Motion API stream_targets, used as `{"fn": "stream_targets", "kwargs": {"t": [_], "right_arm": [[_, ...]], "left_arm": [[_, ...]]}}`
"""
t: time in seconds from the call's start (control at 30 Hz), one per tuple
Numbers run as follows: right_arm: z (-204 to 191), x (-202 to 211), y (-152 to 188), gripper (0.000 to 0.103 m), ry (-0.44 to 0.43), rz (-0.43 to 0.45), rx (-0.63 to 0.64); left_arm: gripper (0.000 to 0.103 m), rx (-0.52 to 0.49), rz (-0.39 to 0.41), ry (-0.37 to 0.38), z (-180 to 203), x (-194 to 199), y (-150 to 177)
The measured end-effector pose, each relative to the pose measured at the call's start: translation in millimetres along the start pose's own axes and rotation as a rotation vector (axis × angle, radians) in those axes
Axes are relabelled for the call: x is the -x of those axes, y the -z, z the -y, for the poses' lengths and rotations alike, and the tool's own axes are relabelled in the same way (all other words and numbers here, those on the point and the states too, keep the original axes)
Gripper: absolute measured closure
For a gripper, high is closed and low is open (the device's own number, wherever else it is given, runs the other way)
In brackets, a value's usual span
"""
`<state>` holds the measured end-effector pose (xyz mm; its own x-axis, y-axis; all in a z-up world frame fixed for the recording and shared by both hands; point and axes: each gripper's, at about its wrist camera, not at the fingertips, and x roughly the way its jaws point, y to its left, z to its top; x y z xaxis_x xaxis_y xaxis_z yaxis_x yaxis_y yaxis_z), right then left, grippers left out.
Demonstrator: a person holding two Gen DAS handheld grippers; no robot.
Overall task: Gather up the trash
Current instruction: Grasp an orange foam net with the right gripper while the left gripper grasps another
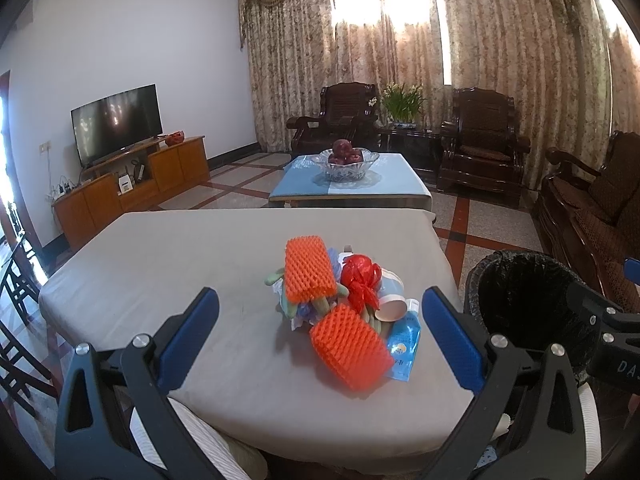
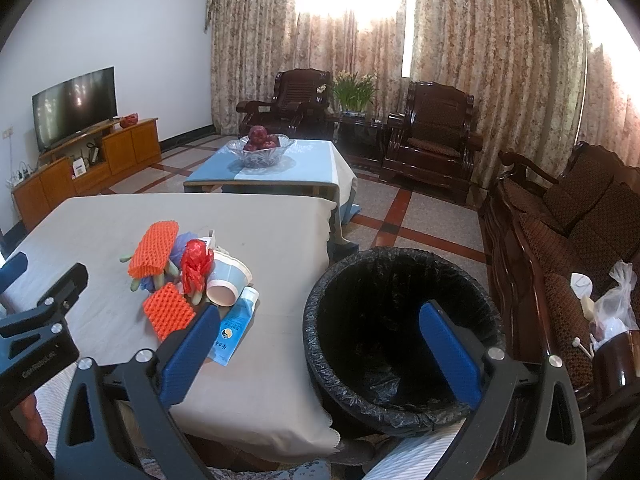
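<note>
While both of my tools hang above the near edge of the surface [image 1: 160,264], neither has hold of anything: my left tool [image 1: 320,332] stands spread wide with its ribbed blue pads on either side of the trash heap, and my right tool [image 2: 320,344] is spread just as wide, one pad over the surface's corner, the other over the bin [image 2: 404,332].

Little writing can be read. On the black body of the left tool, seen from the right wrist view, pale lettering is too blurred to make out. The blue tube [image 2: 236,326] carries a round yellow-and-white emblem and small characters I cannot decipher.

All the trash lies bunched together mid-surface on smooth beige cloth. Two orange foam nets [image 1: 350,346] have an open diamond mesh, one lying flat, the other curled into a sleeve. Between them sits a crumpled red plastic wrapper [image 1: 360,280], glossy and creased. A paper cup [image 2: 226,280] lies on its side, mouth toward me, touching the tube. Greenish stalk-like pieces poke from beneath the nets.

Just beside the surface's right edge stands the round bin, lined with wrinkled black plastic.
</note>
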<state>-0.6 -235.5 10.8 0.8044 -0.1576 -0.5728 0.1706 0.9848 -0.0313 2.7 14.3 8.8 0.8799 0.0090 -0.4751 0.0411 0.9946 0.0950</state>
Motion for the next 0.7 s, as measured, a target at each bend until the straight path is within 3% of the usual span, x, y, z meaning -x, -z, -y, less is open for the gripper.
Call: {"fn": "stream_targets", "kwargs": {"t": [0.27,0.43,0.53,0.7], "right_arm": [[-6,-14,2,0.006,-0.045,-0.007,0.003],[-19,-39,2,0.006,-0.099,0.016,0.018],[-33,-61,4,0.013,-0.155,0.004,0.049],[-73,-101,18,0.026,-0.273,-0.063,0.136]], "left_arm": [[0.005,0.032,-0.043,0.015,-10,-23,9],[0.005,0.073,-0.112,-0.035,-40,-57,24],[0.005,0.083,-0.175,-0.061,-57,-80,33],[0.005,0.072,-0.188,-0.153,-78,-102,46]]}}
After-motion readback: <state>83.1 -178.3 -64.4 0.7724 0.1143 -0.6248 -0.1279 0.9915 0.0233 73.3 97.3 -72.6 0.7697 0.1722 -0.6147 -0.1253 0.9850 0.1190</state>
